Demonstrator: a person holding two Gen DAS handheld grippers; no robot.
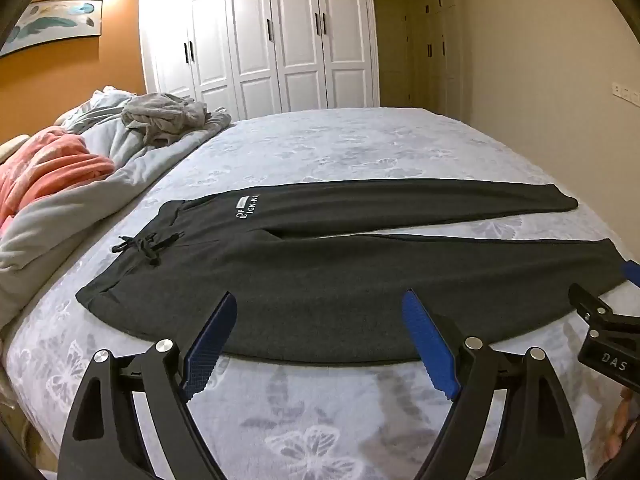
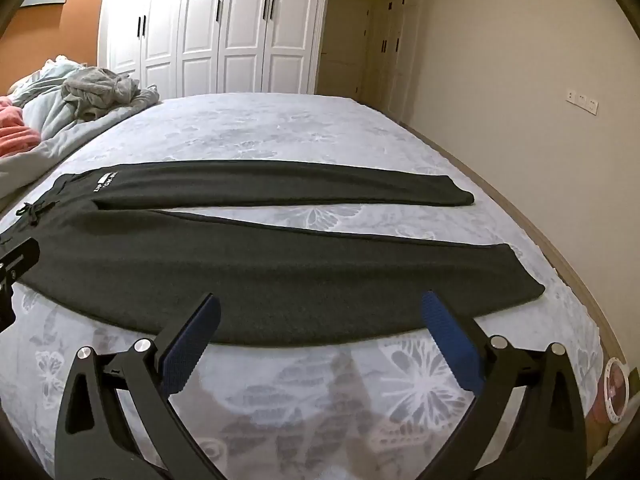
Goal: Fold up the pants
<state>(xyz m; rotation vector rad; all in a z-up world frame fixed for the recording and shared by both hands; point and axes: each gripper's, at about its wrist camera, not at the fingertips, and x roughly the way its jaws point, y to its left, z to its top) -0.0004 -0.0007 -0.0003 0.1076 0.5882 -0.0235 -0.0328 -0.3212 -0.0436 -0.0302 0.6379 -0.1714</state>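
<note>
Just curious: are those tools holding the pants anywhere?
No. Both the left tool and right tool are open and empty, at the near edge of the pants.

My right gripper (image 2: 320,320) wide open over the near leg of the dark pants (image 2: 256,272), flat on the bed (image 2: 320,128).

Left black angular two-finger gripper (image 1: 320,344): matte plastic arms with triangular cut-outs, round silver screw heads (image 1: 165,345), ribbed blue rubber finger pads (image 1: 430,344). Right black two-finger gripper (image 2: 320,344): identical build; its body carries white "DAS" lettering (image 1: 614,361).
</note>
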